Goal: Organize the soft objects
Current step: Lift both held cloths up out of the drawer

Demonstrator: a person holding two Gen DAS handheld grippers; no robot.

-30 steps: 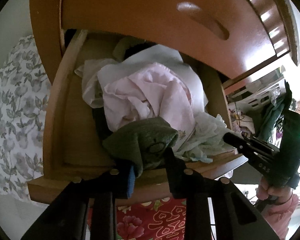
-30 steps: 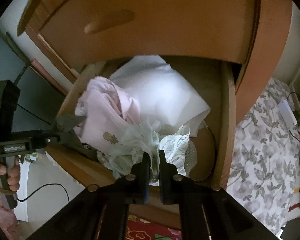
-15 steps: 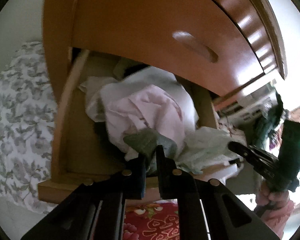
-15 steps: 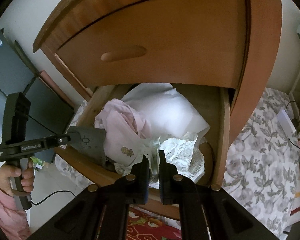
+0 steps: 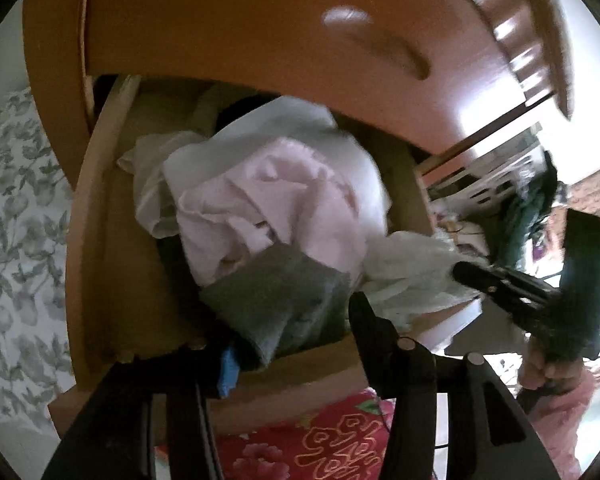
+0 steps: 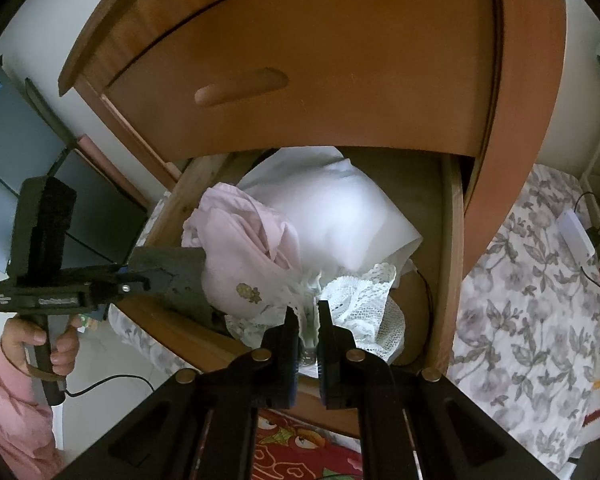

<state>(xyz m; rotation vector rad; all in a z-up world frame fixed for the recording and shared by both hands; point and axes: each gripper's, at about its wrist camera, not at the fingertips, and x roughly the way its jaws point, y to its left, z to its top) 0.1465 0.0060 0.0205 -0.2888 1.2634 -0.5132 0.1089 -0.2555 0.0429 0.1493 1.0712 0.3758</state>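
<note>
The grey cloth (image 5: 276, 300) lies at the front of the open drawer (image 5: 100, 248), draped toward its front edge under the pink garment (image 5: 260, 208). My left gripper (image 5: 292, 340) has its fingers spread wide on either side of the grey cloth, not pinching it. Beside it, the lace cloth (image 6: 364, 300) sits at the drawer's front right, and my right gripper (image 6: 308, 320) is clamped on its pale folds. A white pillow (image 6: 340, 208) fills the back. Flowered bedding (image 6: 520, 300) lies beside the cabinet.
</note>
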